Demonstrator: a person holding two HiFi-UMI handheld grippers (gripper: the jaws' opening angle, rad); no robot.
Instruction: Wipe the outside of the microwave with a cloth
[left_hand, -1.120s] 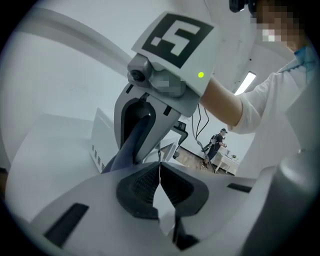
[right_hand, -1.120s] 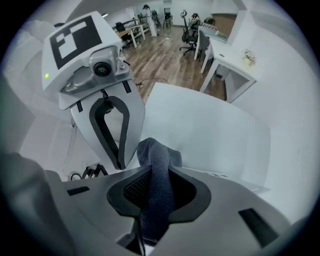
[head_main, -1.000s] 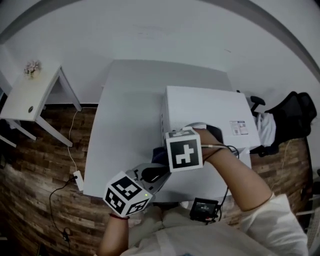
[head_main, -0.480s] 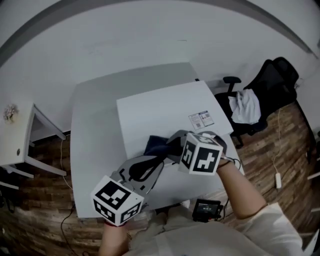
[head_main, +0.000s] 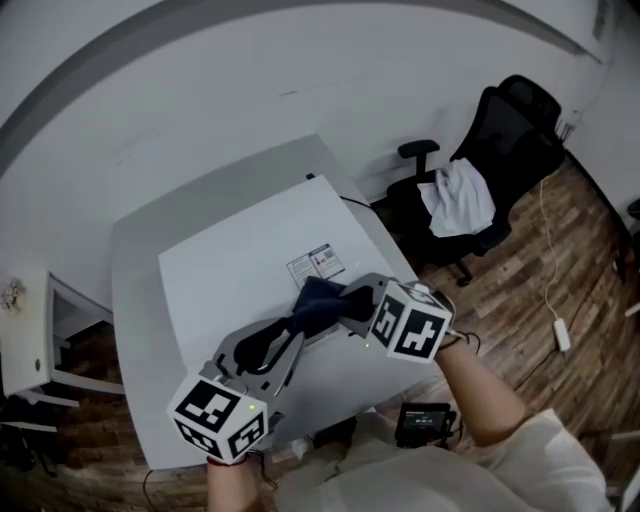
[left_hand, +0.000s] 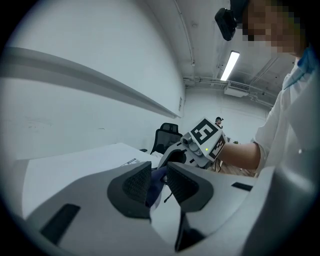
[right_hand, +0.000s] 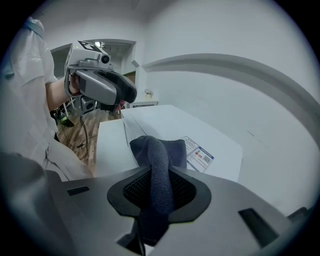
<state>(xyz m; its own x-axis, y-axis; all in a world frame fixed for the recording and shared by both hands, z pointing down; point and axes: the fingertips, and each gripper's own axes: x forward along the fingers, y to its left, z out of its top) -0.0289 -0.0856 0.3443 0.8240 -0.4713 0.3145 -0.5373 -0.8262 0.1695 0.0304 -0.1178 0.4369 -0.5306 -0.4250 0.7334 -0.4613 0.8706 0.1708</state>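
The white microwave (head_main: 230, 285) stands on a grey table (head_main: 135, 250), with a printed sticker (head_main: 318, 265) on its top. A dark blue cloth (head_main: 316, 300) lies bunched on the top near that sticker. My right gripper (head_main: 355, 300) is shut on the cloth (right_hand: 160, 155), which runs up between its pads (right_hand: 187, 190). My left gripper (head_main: 293, 335) faces it from the near left. Its jaws have just been opening, and an edge of the cloth (left_hand: 156, 181) shows in the gap without either pad (left_hand: 131, 186) pressing on it.
A black office chair (head_main: 500, 130) with a white garment (head_main: 458, 200) draped over it stands on the wood floor at the right. A small white side table (head_main: 30, 340) is at the far left. A black device (head_main: 425, 420) sits by the person's lap.
Both grippers and the cloth have shifted from the microwave's front onto its top beside the sticker. The right gripper has rolled. The head view has swung, bringing the chair into sight.
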